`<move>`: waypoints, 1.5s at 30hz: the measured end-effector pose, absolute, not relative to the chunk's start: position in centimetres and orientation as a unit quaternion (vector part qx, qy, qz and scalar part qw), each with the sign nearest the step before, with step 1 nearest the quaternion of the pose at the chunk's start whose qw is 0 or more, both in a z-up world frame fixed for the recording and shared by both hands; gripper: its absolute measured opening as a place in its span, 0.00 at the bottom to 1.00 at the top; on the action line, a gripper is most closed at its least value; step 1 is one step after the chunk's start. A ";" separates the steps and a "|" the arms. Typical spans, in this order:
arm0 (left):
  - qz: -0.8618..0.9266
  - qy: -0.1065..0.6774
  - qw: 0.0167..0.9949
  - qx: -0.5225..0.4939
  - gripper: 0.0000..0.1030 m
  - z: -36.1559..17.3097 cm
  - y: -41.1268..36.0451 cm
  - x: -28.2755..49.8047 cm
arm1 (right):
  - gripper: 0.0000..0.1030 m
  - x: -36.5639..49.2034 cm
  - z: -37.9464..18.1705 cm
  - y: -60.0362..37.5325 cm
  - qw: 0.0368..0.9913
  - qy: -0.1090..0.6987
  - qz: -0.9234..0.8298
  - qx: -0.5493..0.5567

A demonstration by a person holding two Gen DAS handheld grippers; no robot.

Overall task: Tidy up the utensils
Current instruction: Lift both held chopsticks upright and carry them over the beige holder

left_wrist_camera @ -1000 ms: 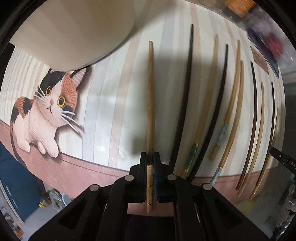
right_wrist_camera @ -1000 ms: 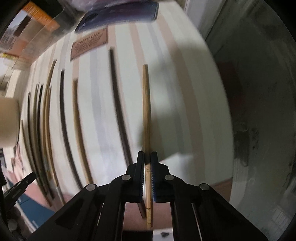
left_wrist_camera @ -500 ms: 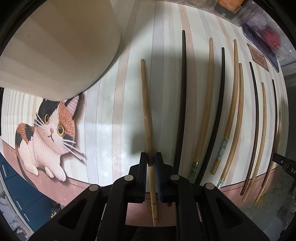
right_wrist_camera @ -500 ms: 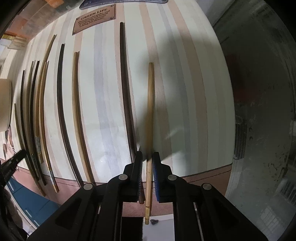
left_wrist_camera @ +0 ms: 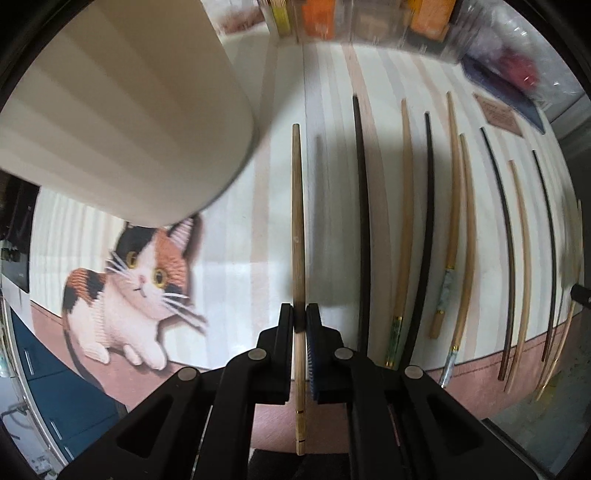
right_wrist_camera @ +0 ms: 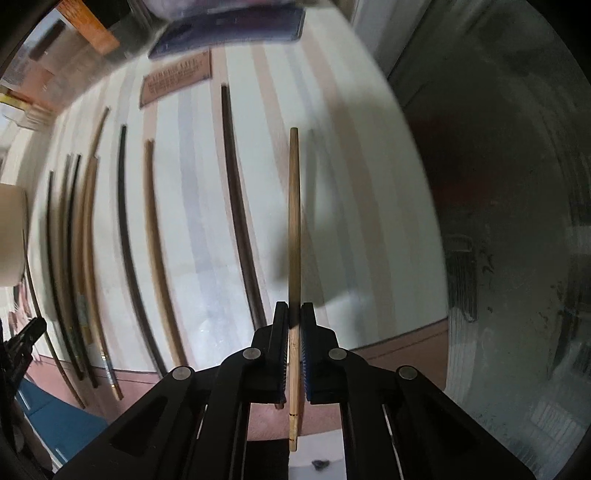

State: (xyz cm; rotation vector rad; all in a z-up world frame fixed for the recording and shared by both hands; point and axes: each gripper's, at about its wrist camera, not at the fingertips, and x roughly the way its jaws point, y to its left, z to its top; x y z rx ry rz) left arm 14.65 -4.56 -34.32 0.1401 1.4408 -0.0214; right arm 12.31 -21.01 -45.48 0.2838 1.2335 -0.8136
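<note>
My left gripper (left_wrist_camera: 300, 314) is shut on a light wooden chopstick (left_wrist_camera: 296, 221), which hangs above the striped mat (left_wrist_camera: 236, 236) and casts a shadow to its right. A cream cylindrical holder (left_wrist_camera: 122, 110) stands at the upper left of that view. Several dark and light chopsticks (left_wrist_camera: 406, 221) lie side by side on the mat to the right. In the right wrist view my right gripper (right_wrist_camera: 294, 314) is shut on another light wooden chopstick (right_wrist_camera: 293, 221), raised over the mat's right part. A dark chopstick (right_wrist_camera: 236, 206) lies just left of it, with several more (right_wrist_camera: 122, 236) further left.
A cat picture (left_wrist_camera: 140, 291) marks the mat's left part. Boxes and packets (left_wrist_camera: 369, 22) crowd the far edge, with a brown label (right_wrist_camera: 177, 77) near them. A dark grey worn surface (right_wrist_camera: 517, 221) lies right of the mat. The holder's edge (right_wrist_camera: 11, 236) shows at the far left.
Both chopsticks lay on the mat half a second ago with the jaws slightly apart. Both grippers have since closed on them and lifted them; both views have shifted and blurred.
</note>
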 end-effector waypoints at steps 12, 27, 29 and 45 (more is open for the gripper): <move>0.042 0.623 0.781 0.025 0.04 -30.8 1.9 7.0 | 0.06 14.5 -42.9 -11.8 0.773 0.538 -0.329 0.069; 0.177 0.499 0.844 -0.089 0.04 -19.0 12.0 6.4 | 0.06 22.1 -37.8 0.4 0.848 0.486 -0.212 0.002; 0.185 0.465 0.859 -0.102 0.04 -15.8 12.9 6.8 | 0.06 23.8 -35.7 2.3 0.863 0.469 -0.186 -0.003; 0.138 0.356 0.899 -0.215 0.04 -6.5 17.7 21.6 | 0.06 38.6 -22.4 14.4 0.949 0.308 -0.062 -0.033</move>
